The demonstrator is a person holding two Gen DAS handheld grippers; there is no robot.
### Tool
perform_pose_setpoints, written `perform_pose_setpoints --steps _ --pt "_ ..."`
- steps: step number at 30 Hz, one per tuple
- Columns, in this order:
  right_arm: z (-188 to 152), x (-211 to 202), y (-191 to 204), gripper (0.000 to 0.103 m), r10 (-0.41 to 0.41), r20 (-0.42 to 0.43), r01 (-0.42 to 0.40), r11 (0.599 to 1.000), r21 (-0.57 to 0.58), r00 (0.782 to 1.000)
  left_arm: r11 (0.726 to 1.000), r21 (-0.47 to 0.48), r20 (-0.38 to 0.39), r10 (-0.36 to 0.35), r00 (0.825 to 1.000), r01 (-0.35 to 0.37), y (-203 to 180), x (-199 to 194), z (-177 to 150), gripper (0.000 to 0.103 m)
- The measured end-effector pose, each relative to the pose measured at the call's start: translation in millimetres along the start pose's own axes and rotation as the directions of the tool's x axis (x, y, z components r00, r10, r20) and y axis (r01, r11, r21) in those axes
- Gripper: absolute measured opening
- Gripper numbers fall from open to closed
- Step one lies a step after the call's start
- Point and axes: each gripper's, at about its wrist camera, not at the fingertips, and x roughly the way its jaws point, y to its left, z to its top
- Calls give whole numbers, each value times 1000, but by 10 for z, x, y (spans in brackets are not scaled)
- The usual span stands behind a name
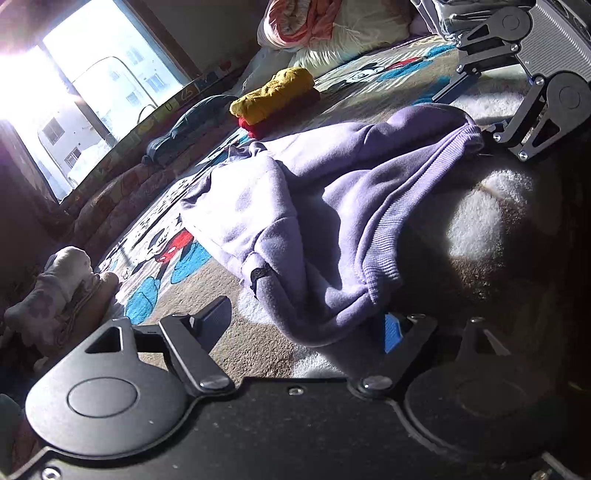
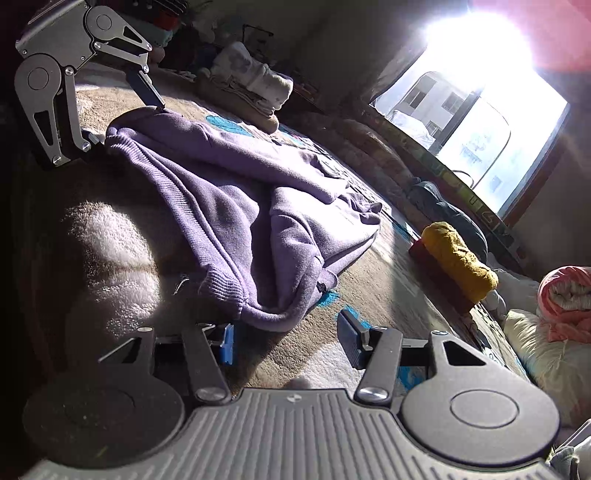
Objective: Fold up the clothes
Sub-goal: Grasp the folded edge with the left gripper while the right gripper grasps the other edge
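A purple sweatshirt (image 1: 314,192) (image 2: 229,199) lies crumpled on a cartoon-print carpet (image 1: 173,266) (image 2: 373,291), ribbed hem toward me. My left gripper (image 1: 303,325) is open, and one hem corner lies between its fingers, draped over the blue pad of the right finger (image 1: 391,332). The right wrist view shows this gripper (image 2: 122,118) at the upper left, straddling the same corner. My right gripper (image 2: 288,338) is open too, with the other hem corner just in front of its gap. It appears in the left wrist view (image 1: 476,114) at the upper right, at the hem's far end.
A folded yellow garment (image 1: 275,94) (image 2: 458,258) sits on a red one beyond the sweatshirt. A dark teal garment (image 1: 192,125) (image 2: 443,206) lies near the window (image 1: 92,92). A stack of pale folded fabrics (image 1: 62,280) (image 2: 255,81) and a pink-white bundle (image 1: 295,18) (image 2: 565,291) stand at the edges.
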Motion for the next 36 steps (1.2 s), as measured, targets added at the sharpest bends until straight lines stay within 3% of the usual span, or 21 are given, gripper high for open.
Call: perform_pose_setpoints --steps 3,5,16,20,27,30,36 --pt "20 35 6 43 13 15 -14 1000 6 1000 1000 -15 13 -2 1000 2 -15 27 16 72" --pt "43 56 16 36 29 21 -29 1000 10 999 1000 -29 20 -9 1000 10 -31 14 21 60" --pt "74 75 -60 27 84 34 -88 990 108 996 987 -155 24 -34 999 37 -48 43 49 40" --pt "125 1 10 24 103 33 -106 989 102 994 988 -148 7 -32 999 33 -72 -10 99 27" --pt "189 -396 127 24 145 27 -147 986 83 989 994 -73 -3 -79 997 79 -137 -329 60 24" --pt "211 -616 124 24 119 58 -124 988 95 991 991 -67 10 -112 994 113 -64 -536 47 24" --pt "299 -782 -131 24 44 148 -75 974 214 988 983 -149 106 -96 990 112 196 -726 131 26"
